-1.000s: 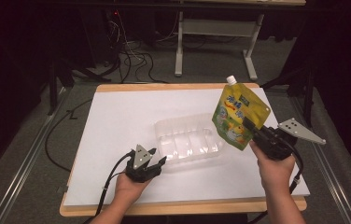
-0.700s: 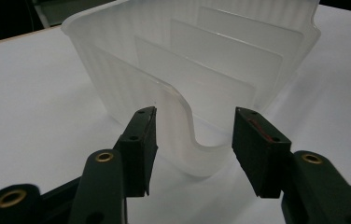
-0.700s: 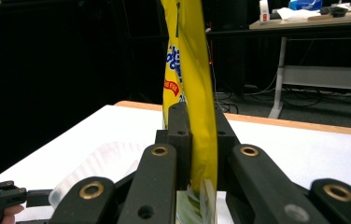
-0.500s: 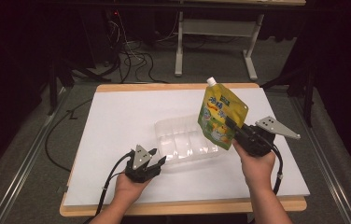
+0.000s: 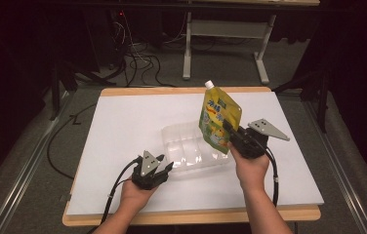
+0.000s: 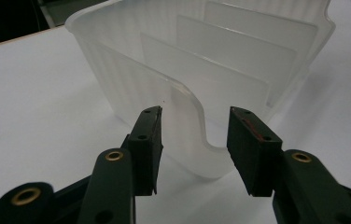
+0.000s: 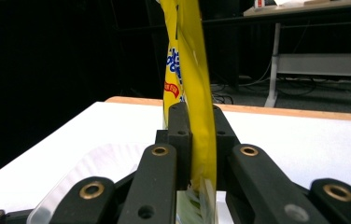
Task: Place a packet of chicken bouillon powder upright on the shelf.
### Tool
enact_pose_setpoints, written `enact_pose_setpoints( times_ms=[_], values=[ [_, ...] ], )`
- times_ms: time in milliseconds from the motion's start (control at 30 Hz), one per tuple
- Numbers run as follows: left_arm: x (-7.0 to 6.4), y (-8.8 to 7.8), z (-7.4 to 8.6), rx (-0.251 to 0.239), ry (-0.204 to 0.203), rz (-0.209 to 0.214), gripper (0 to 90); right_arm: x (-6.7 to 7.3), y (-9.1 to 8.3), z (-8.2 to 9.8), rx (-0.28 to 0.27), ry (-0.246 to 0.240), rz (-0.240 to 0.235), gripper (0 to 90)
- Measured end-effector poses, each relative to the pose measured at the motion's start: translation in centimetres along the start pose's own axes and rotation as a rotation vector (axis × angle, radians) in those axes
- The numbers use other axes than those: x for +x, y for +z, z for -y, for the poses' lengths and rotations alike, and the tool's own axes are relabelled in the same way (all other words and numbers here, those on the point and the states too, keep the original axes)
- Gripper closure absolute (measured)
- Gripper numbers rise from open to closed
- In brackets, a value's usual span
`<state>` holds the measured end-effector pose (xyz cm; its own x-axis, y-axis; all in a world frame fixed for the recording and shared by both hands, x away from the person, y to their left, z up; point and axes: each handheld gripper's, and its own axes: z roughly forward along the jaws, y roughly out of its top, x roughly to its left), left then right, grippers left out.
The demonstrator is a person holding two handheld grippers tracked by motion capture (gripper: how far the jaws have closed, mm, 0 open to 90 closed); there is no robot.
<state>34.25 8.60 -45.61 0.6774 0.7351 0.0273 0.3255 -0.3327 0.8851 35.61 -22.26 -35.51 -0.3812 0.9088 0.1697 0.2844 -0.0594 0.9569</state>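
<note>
A yellow spouted pouch [image 5: 217, 116] hangs upright over the right end of a clear plastic tray [image 5: 191, 146] with ribbed compartments. My right gripper [image 5: 230, 132] is shut on the pouch's lower right edge; in the right gripper view the yellow pouch [image 7: 193, 70] rises edge-on between the jaws. My left gripper [image 5: 164, 169] rests on the white sheet at the tray's near left corner, open. In the left gripper view the tray's curved rim [image 6: 201, 126] sits between the spread fingers [image 6: 148, 140], untouched.
A white sheet [image 5: 123, 126] covers the wooden table [image 5: 191, 217]. Cables [image 5: 137, 63] lie on the floor beyond the far edge, beside a metal desk frame [image 5: 225, 29]. Rails run along both sides of the table.
My right gripper has carried the pouch leftward, from beside the tray's right end to above it. The left gripper has stayed in place.
</note>
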Motion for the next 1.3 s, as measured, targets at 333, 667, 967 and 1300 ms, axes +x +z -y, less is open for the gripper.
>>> enact_pose_setpoints(
  times_ms=[333,667,967,1300],
  values=[
    [0.1,0.1,0.0,0.000,0.007,-0.003,58.1,0.7,1.7,0.7,0.018,0.020,0.020,84.9],
    [0.1,0.2,0.0,0.001,0.019,-0.006,58.8,1.4,2.7,1.1,0.021,0.016,0.042,85.5],
    [-0.1,0.2,-0.1,0.002,0.033,-0.015,60.3,1.9,2.8,1.2,0.010,0.041,0.038,85.7],
    [-0.2,0.3,-0.1,0.001,0.036,-0.023,60.6,1.9,2.8,1.7,-0.001,0.053,0.041,85.7]
  ],
)
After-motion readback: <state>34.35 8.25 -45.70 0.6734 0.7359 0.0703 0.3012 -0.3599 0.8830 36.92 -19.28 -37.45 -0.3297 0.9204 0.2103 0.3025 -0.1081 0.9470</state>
